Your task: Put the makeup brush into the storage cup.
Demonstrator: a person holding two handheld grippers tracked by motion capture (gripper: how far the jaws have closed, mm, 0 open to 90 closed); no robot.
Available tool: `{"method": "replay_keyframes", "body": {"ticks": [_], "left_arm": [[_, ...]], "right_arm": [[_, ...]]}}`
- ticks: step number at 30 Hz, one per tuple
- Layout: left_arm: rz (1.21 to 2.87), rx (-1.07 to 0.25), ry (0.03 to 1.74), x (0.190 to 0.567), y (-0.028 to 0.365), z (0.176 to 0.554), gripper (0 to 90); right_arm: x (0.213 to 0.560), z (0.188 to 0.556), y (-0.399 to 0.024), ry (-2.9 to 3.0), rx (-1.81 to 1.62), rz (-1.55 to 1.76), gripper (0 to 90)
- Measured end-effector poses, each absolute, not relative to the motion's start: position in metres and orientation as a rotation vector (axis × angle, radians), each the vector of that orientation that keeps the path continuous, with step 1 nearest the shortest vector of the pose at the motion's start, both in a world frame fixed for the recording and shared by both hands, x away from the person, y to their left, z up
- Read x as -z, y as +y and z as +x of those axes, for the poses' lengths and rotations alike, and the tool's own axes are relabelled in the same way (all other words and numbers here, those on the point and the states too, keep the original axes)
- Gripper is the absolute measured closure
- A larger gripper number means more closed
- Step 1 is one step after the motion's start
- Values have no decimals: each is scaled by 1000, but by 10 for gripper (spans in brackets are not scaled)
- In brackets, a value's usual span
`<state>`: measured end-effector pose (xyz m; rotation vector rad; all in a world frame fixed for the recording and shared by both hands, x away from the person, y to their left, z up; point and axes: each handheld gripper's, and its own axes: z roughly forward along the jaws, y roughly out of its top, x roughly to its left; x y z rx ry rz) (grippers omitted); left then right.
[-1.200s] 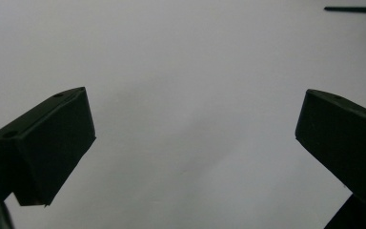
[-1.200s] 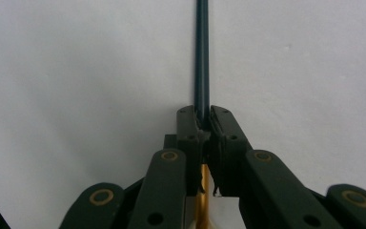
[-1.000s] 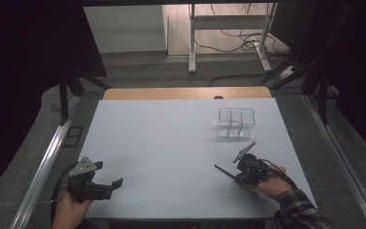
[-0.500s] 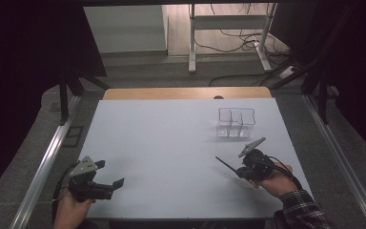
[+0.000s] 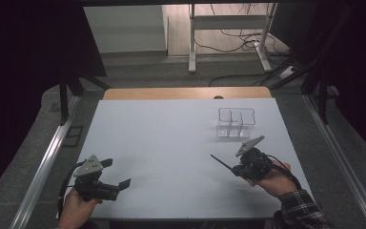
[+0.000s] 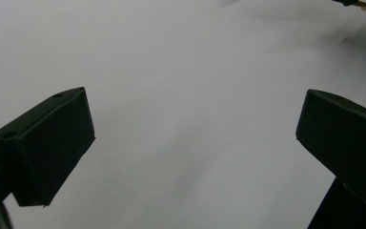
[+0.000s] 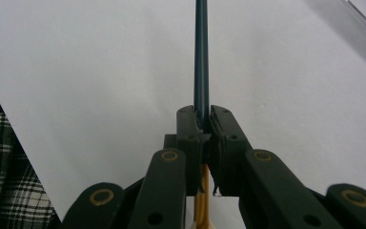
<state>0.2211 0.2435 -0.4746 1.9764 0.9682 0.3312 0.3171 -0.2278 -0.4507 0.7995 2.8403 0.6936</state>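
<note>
Dark teal, thin and rod-like, a pencil-type stick [image 7: 201, 57] is pinched by the right gripper [image 7: 203, 119] near its lower end, w/ a yellowish wooden stub seen poking out below the jaws. The jaws are closed tight on it, pads pressed to both sides. In the high view the stick [image 5: 220, 162] is seen as a dark line jutting left and slightly away from the right gripper [image 5: 240, 169], raised just above the white table [image 5: 171, 143] at the near right. The grip near one end is judged to leave most of the length free, so the far tip can be steered, probably toward a slot.

A clear plastic organiser [image 5: 236, 122] w/ several small compartments is set on the table beyond the right gripper, near but apart from it. It appears empty and is judged the likely destination, being the one container at hand.

The left gripper [image 5: 116, 179] is held at the near left corner, well apart from the stick. Its jaws are spread wide w/ nothing between them, just bare table surface in the left gripper view; it is judged idle, kept out of the way.

A plaid sleeve [image 5: 302, 207] is worn on the right arm.

No brand, label or legible writing is made out anywhere.
</note>
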Motion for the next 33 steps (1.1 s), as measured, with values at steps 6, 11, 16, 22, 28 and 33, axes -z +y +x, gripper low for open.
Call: {"method": "replay_keyframes", "body": {"ticks": [6,11,16,22,28,33], "left_arm": [[2038,-324,939,475,229,227,0],[2082,-324,943,475,214,234,0],[2110,-326,957,474,202,240,0],[2138,-284,923,473,188,246,2],[2162,-247,868,472,174,252,0],[2170,-202,823,472,164,258,0]], "right_arm": [[448,317,-222,2860,-695,785,836],[447,319,-215,2881,-694,767,836],[446,320,-208,2904,-682,744,836],[443,321,-203,2912,-679,731,836],[441,323,-193,2927,-676,691,836],[441,325,-182,2944,-666,661,836]]}}
